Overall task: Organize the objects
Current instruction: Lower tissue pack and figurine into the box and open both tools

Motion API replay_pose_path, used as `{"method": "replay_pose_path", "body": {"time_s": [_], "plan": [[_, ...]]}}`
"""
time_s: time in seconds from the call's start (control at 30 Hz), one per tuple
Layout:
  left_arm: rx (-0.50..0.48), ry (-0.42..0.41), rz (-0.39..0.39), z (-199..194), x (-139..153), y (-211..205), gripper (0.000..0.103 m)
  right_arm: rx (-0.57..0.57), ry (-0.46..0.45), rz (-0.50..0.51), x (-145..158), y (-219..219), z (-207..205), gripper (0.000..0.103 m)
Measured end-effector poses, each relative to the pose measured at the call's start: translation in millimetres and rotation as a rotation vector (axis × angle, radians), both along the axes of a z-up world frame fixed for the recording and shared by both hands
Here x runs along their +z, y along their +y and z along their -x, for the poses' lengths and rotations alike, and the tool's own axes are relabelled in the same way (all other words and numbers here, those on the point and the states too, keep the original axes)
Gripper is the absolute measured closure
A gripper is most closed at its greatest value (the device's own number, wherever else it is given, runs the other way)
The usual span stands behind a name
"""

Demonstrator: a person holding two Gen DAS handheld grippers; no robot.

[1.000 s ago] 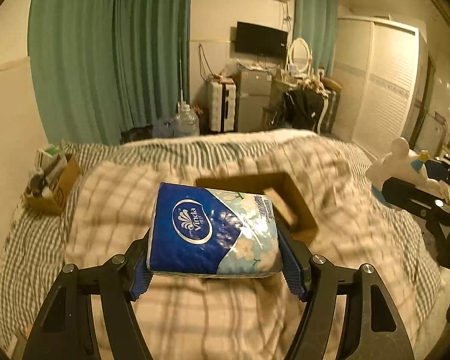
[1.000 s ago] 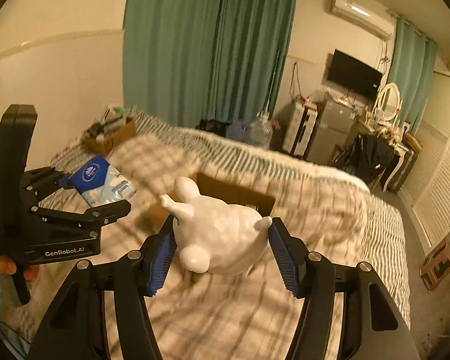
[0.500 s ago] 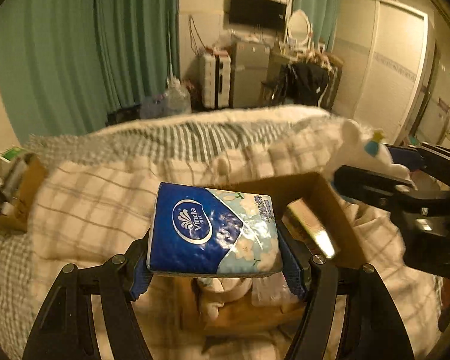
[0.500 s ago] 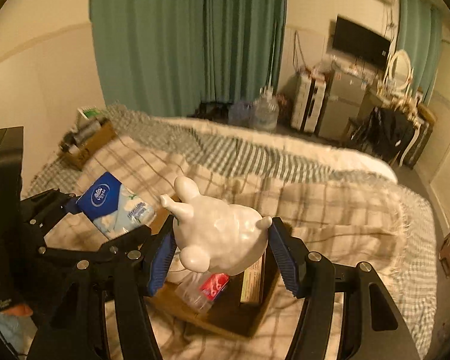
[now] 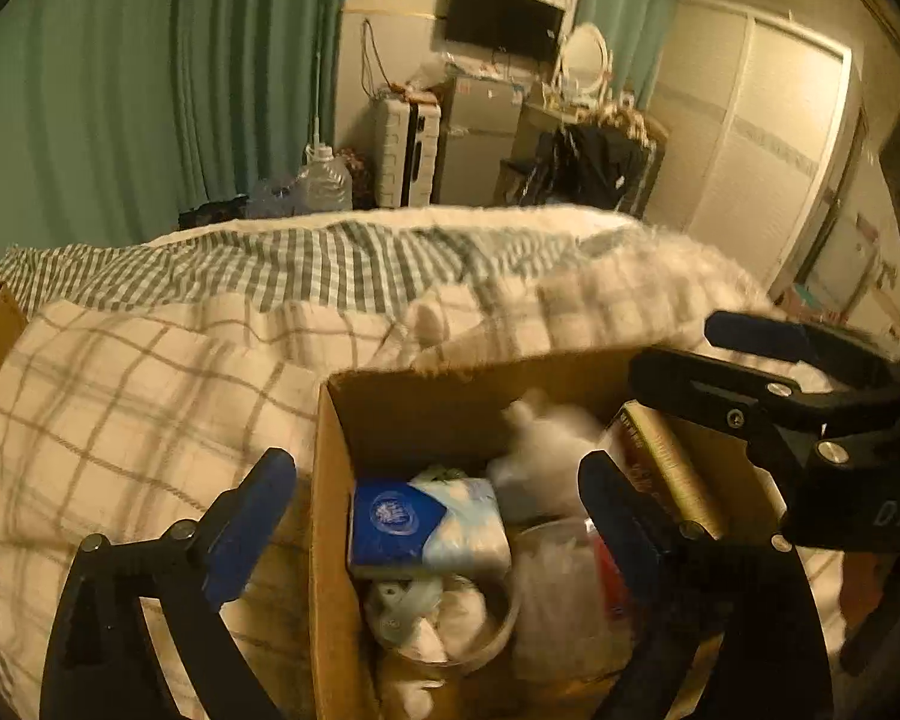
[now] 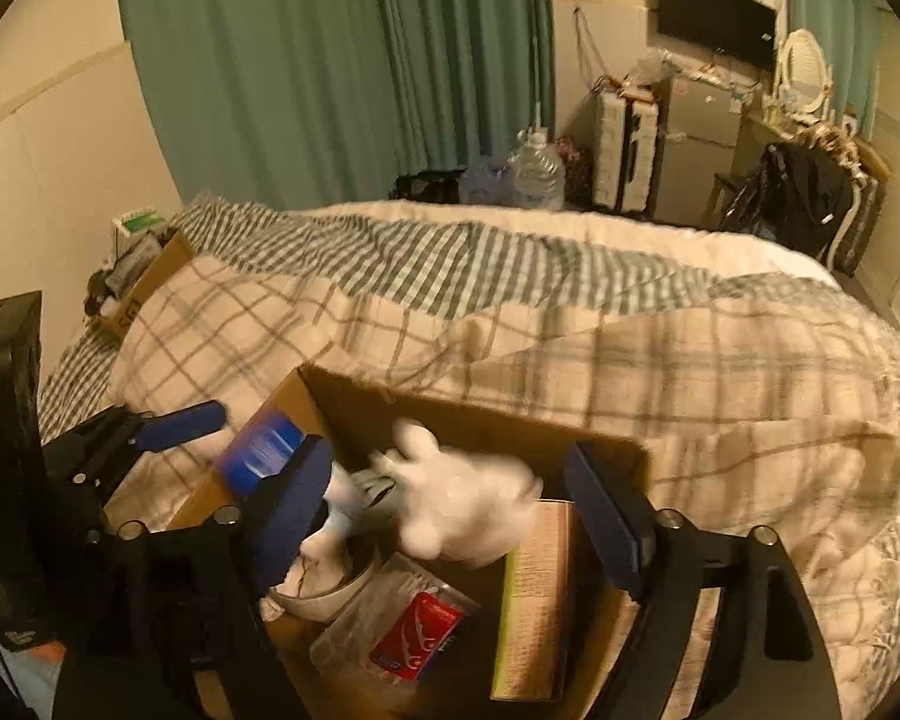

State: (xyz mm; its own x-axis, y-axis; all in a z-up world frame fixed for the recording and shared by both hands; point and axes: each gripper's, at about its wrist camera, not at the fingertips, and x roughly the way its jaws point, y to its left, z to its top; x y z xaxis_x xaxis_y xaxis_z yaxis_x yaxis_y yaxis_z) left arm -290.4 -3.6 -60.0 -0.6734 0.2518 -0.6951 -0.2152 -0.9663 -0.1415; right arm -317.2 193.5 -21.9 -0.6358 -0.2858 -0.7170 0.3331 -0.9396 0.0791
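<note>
The blue-and-white plastic-wrapped tissue pack lies inside the open brown cardboard box, against its left wall, resting on a round bowl-like container of white items. It sits between the blue-padded fingers of the left gripper but clear of both pads; those jaws are opening and stand wide apart, the left finger outside the box wall. In the right wrist view the pack shows only as a blurred blue patch at the box's left edge.

The white lumpy animal-shaped figurine is also within the box, blurred, above a tall yellowish carton and a clear bag with a red label. The right gripper has its jaws opening too; the figurine is between them, free of the pads as far as the blur allows. In the left wrist view the figurine is a pale smear near the box's far wall, with the right gripper reaching in from the right.

The box sits on a cream plaid blanket over a green-checked bed cover. Teal curtains hang behind.
</note>
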Motion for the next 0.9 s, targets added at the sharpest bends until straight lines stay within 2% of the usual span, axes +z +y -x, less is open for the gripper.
{"method": "replay_pose_path", "body": {"time_s": [0.1,0.2,0.27,0.43,0.57,0.73,0.8,0.9], "plan": [[0.017,0.021,-0.019,-12.6,24.2,-2.6,0.004,-0.035,0.044,-0.007,25.6,11.9,-15.5,0.02],[0.033,0.064,-0.003,-26.2,58.5,-1.8,0.001,-0.064,0.096,-0.014,58.0,20.9,-36.6,0.015],[0.044,0.112,0.01,-41.0,83.9,-0.8,0.0,-0.081,0.141,-0.03,82.0,26.8,-55.4,0.014],[0.055,0.229,0.014,-83.7,144.5,-2.2,0.0,-0.138,0.266,-0.05,141.1,42.9,-113.8,0.0],[0.058,0.305,0.038,-118.6,183.4,-0.4,0.0,-0.177,0.349,-0.061,176.9,55.7,-162.0,0.0],[0.078,0.362,0.088,-161.6,216.8,2.0,0.0,-0.234,0.393,-0.066,200.2,70.4,-211.6,0.0],[0.086,0.376,0.086,-175.9,220.9,0.5,0.0,-0.228,0.423,-0.038,204.1,72.7,-232.8,0.0],[0.108,0.384,0.089,-191.7,218.0,-1.8,0.0,-0.238,0.473,-0.048,200.4,69.9,-254.6,0.0]]}}
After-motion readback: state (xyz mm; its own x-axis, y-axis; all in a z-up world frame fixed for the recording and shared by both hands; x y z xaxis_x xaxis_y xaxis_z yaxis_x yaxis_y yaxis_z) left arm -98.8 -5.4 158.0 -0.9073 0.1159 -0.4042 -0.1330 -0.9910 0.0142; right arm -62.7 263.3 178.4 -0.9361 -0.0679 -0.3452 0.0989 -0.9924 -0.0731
